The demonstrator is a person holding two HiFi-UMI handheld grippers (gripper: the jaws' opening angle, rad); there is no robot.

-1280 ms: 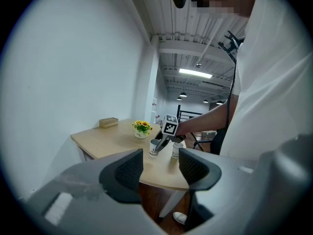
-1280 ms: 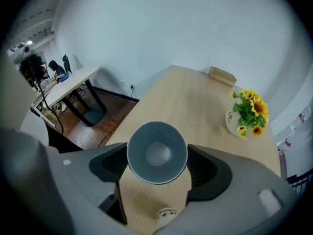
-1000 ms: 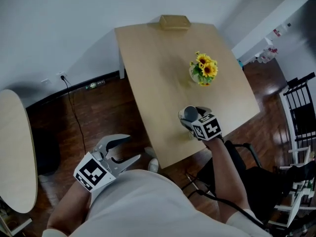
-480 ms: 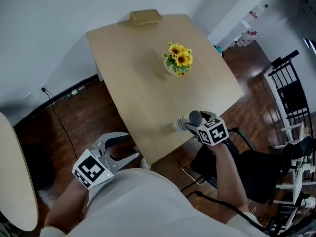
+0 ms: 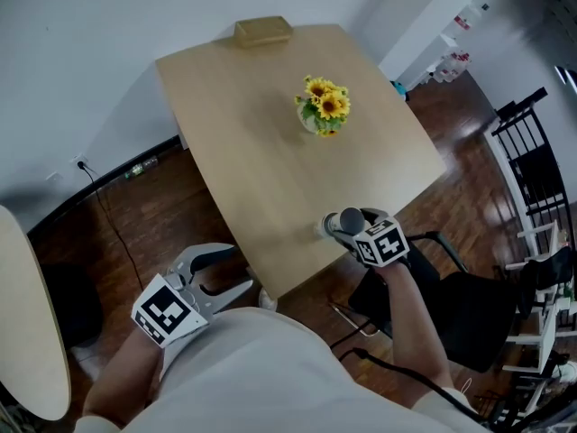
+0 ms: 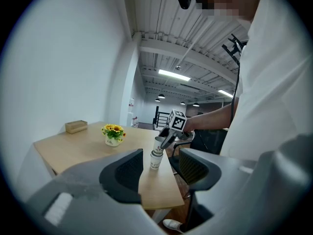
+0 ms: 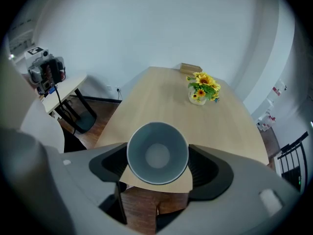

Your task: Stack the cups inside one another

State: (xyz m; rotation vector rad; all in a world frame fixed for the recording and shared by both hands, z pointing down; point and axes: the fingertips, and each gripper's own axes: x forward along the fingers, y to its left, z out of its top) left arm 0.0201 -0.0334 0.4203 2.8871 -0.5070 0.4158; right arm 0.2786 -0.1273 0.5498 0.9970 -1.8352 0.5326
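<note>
Pale wood counter carries a white cup standing upright near its front edge. The right tongs are clamped around a second cup, grey inside, held tilted right over the standing one; whether the two touch is unclear. The left tongs hang wide apart and empty, off the counter over the dark wood floor.

Right tongs clamped (left tongs agape)

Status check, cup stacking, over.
Left gripper open, empty, off the table. Right gripper shut on a cup, tilted over the standing cup, not seated. Flowers well clear.
</note>
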